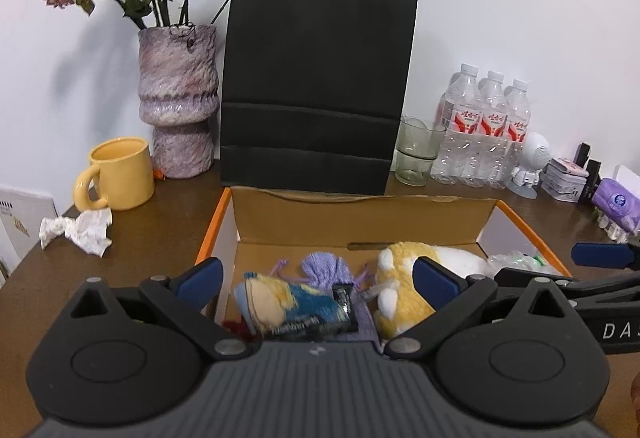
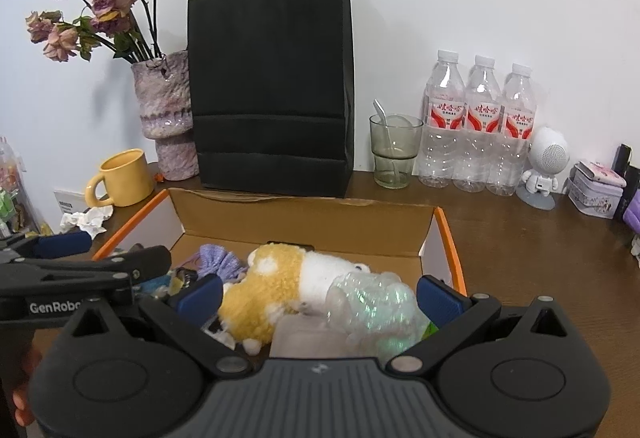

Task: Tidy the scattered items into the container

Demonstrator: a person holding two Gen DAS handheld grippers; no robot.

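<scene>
Both claws are held apart and empty over the cardboard box point(image 1: 360, 216) on the desk point(image 2: 520, 238); left claw point(image 1: 318, 284), right claw point(image 2: 320, 296); inside are seen a yellow-white plush toy point(image 2: 280, 274), a purple knitted pouch point(image 1: 322, 270) and clear plastic wrap point(image 2: 376, 306); crumpled tissue point(image 1: 80, 230) lies outside beside the yellow mug point(image 1: 120, 174).

left tool point(image 1: 318, 284) | black, blue pads | lettering "DAS", possibly truncated

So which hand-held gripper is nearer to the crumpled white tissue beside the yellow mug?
Left. The left hand-held gripper is over the box's left part, nearer the crumpled tissue; the right hand-held gripper is farther right.
</scene>
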